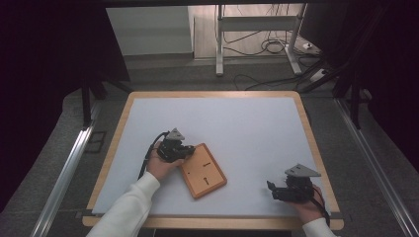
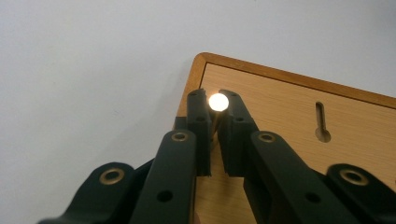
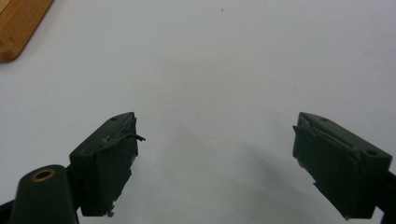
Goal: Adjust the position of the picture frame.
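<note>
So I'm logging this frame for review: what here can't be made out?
- Bright round thing in the left gripper: left gripper view, glare washes it out.
- Wooden board, near corner: high view, the left gripper covers it.
- Same board: right gripper view, cut off by the frame edge.

A flat wooden board (image 1: 203, 170) with a darker raised rim lies turned askew on the white tabletop (image 1: 237, 128), toward its near left. A keyhole slot (image 2: 320, 122) cuts its face.
</note>
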The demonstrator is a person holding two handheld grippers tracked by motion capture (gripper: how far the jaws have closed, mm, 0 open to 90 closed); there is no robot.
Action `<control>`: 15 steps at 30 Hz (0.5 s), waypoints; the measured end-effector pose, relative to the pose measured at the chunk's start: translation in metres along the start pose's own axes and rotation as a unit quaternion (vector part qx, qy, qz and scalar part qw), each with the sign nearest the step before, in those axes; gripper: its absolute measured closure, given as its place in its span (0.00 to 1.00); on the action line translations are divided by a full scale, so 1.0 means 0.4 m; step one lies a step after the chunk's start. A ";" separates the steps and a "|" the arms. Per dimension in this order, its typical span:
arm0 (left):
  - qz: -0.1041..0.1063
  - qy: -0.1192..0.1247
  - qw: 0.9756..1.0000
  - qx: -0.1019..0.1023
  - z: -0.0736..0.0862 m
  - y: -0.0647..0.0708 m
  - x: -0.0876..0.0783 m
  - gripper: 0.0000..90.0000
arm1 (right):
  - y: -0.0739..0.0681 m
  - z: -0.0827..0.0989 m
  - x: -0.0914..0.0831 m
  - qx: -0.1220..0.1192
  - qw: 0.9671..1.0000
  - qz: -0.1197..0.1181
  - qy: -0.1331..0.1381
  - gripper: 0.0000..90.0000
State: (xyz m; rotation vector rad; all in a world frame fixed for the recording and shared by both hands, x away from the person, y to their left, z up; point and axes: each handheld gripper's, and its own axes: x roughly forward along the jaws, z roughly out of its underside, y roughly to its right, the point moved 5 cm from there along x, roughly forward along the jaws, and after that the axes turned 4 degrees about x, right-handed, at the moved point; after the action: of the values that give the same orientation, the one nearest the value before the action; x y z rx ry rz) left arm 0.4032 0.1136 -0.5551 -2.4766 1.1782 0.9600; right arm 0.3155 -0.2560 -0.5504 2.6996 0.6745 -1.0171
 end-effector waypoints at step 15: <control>-0.060 0.017 0.998 -0.006 0.013 0.010 -0.091 0.50 | -0.005 -0.001 -0.002 -0.004 1.000 -0.001 0.004 0.16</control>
State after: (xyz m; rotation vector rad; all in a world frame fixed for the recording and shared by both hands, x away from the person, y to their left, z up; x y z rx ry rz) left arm 0.3810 0.1357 -0.5352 -2.5501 1.0240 0.8984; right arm 0.3144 -0.2543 -0.5497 2.6978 0.6818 -1.0014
